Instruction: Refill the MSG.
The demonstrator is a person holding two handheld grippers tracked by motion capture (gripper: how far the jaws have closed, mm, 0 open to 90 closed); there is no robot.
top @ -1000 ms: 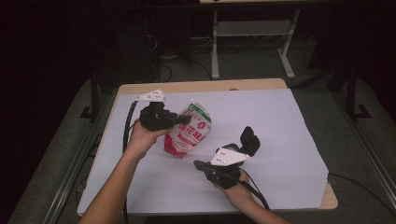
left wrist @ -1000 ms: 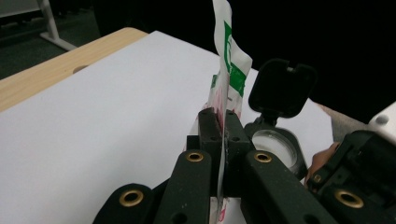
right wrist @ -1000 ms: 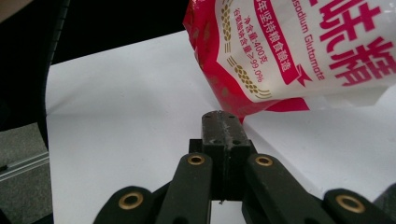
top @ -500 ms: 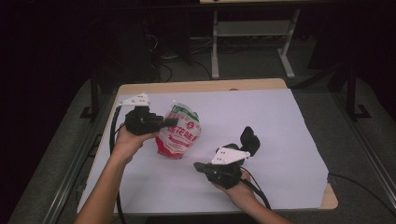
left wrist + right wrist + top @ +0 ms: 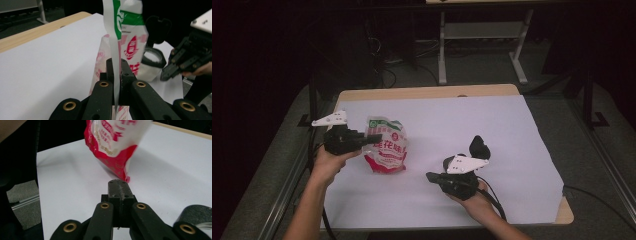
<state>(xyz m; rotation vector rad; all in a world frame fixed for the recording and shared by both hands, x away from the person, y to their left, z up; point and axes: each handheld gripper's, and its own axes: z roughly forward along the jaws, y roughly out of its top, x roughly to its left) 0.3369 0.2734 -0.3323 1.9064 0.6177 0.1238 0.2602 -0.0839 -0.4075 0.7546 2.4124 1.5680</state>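
Observation:
A red, white and green plastic bag point(image 5: 387, 150) stands on the white sheet point(image 5: 452, 120) at the left. My left gripper point(image 5: 376, 138) comes at it from the left and is shut on the bag's upper edge; in the left gripper view the thin film point(image 5: 130, 37) runs straight between the closed jaws of the left gripper point(image 5: 117, 62). My right gripper point(image 5: 430, 176) rests near the front middle, pointing left toward the bag, shut with nothing between its jaws. From the right gripper point(image 5: 118, 183) the bag's red bottom corner point(image 5: 112, 142) shows just ahead.
A black flip-lid container point(image 5: 479, 147) stands just beyond the right hand; its white contents point(image 5: 150, 62) show in the left gripper view. The sheet covers a wooden table point(image 5: 427, 92). A metal frame point(image 5: 482, 35) stands on the dark floor behind.
My left gripper has moved left and slightly nearer with the bag held in it, dragging the bag toward the table's left edge. The right gripper has stayed put.

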